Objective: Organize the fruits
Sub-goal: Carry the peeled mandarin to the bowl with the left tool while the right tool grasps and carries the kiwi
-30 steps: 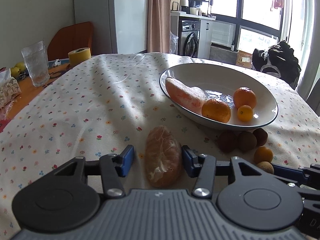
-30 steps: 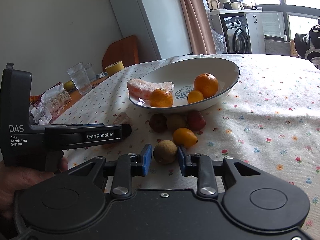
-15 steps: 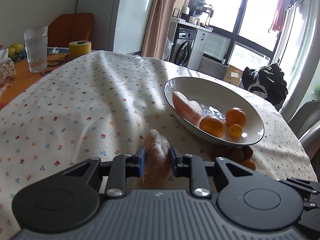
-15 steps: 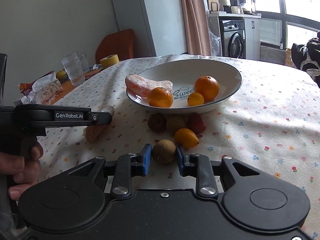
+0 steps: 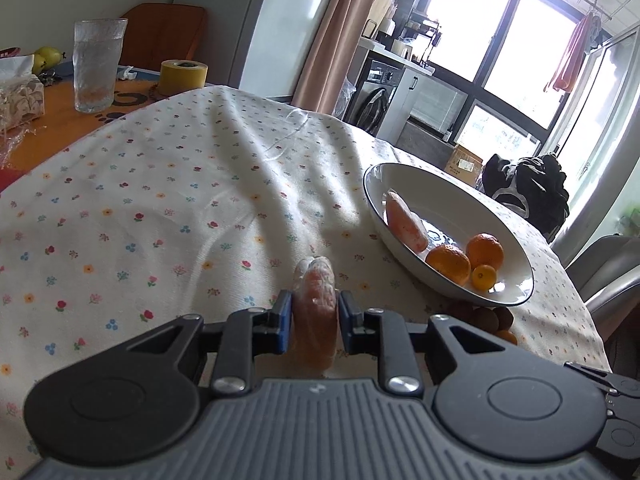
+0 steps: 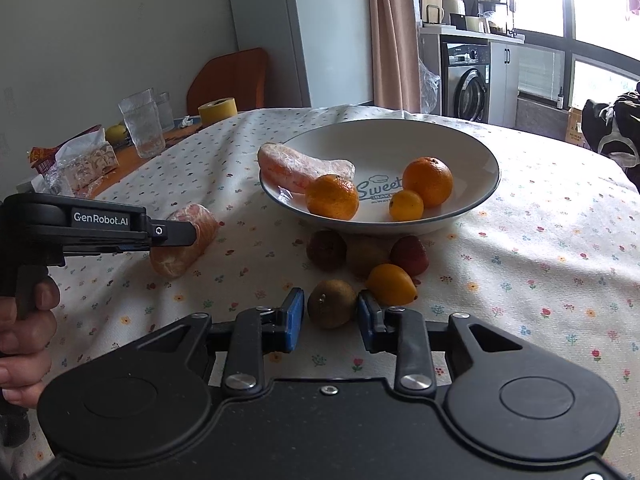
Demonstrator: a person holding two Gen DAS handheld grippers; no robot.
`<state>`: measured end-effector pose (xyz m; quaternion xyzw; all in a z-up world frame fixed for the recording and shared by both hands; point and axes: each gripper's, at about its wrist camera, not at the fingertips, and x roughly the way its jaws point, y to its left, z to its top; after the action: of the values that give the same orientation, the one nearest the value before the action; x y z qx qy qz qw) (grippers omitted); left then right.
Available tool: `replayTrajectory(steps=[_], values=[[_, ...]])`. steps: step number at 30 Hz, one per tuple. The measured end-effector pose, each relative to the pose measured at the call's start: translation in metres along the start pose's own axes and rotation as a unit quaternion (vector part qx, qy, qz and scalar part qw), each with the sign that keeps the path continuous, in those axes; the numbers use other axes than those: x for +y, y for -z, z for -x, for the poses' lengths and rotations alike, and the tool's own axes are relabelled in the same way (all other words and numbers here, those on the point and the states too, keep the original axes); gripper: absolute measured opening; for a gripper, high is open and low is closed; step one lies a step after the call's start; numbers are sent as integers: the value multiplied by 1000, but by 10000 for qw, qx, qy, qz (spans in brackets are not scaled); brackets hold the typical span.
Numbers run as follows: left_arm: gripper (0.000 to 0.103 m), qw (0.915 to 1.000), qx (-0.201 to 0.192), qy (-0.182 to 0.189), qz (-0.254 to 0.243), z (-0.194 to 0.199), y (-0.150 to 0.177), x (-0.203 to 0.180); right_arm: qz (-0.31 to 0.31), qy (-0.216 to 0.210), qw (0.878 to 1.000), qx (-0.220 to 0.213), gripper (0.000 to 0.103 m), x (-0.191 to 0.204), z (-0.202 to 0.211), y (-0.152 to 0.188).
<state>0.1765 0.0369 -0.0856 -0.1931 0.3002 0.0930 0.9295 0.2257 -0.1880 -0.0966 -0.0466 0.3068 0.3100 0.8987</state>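
Observation:
My left gripper (image 5: pixel 314 320) is shut on a plastic-wrapped orange fruit piece (image 5: pixel 316 300) and holds it above the flowered cloth, left of the white bowl (image 5: pixel 400 170). The right wrist view shows that wrapped piece (image 6: pixel 188 240) hanging clear of the cloth. The bowl (image 6: pixel 460 136) holds another wrapped piece (image 6: pixel 296 168), two oranges (image 6: pixel 332 197) and a kumquat (image 6: pixel 406 205). My right gripper (image 6: pixel 331 320) is shut on a small brown fruit (image 6: pixel 332 303) at cloth level. A loose kumquat (image 6: pixel 390 285) and three small dark fruits (image 6: pixel 366 256) lie in front of the bowl.
A glass (image 5: pixel 98 66), a yellow tape roll (image 5: pixel 184 76) and a snack bag (image 5: pixel 18 92) stand on the bare orange table end at far left. A hand (image 6: pixel 24 320) grips the left tool. A black bag (image 5: pixel 528 188) and a grey chair (image 5: pixel 612 276) lie beyond the right edge.
My left gripper has closed on the wrapped fruit piece and lifted it off the cloth. My right gripper keeps the brown fruit between its pads and has shifted slightly away from the loose kumquat.

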Motion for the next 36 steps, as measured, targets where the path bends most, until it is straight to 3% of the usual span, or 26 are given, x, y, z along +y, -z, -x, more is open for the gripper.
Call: replayTrajectory(steps=[7, 18, 36], values=[[23, 9999, 22, 100, -67, -7, -2, -9, -32, 3, 10000, -9, 31, -1, 1, 0], [21, 9995, 23, -146, -279, -15, 0, -21, -80, -27, 10000, -33, 28, -6, -3, -3], [21, 9971, -508, 83, -558, 14, -23, -47, 18, -65, 9986, -524, 25, -13, 19, -34]])
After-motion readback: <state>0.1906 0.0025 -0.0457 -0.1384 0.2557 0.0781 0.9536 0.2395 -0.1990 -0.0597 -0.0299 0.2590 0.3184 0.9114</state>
